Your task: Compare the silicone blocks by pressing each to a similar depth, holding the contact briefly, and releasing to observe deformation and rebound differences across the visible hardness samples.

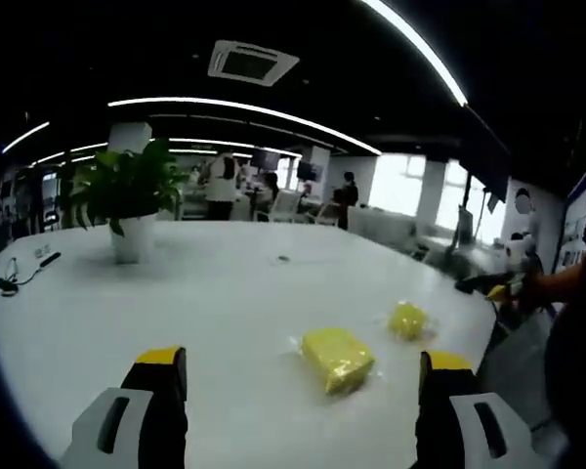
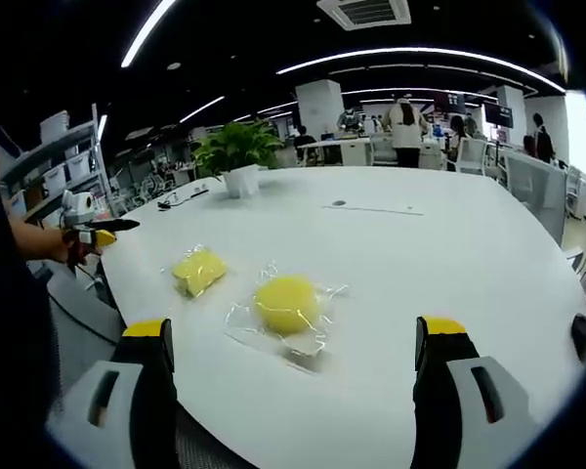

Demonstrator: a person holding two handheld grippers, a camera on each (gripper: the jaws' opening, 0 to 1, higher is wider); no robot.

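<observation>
Now both my grippers hover over white table (image 2: pixel 449 254), jaws spread wide, holding nothing. Two yellow silicone blocks in clear wrap lie ahead, near table edge. Right gripper (image 2: pixel 293 357): round block (image 2: pixel 286 304) straight ahead between jaw lines, nearest; squarish block (image 2: pixel 198 270) beyond, to left. Left gripper (image 1: pixel 303 381): squarish block (image 1: pixel 338 358) just ahead, slightly right, corner toward me; round block (image 1: pixel 407 320) farther right. No clear long axis on either. Right gripper seems best placed for round block.
</observation>
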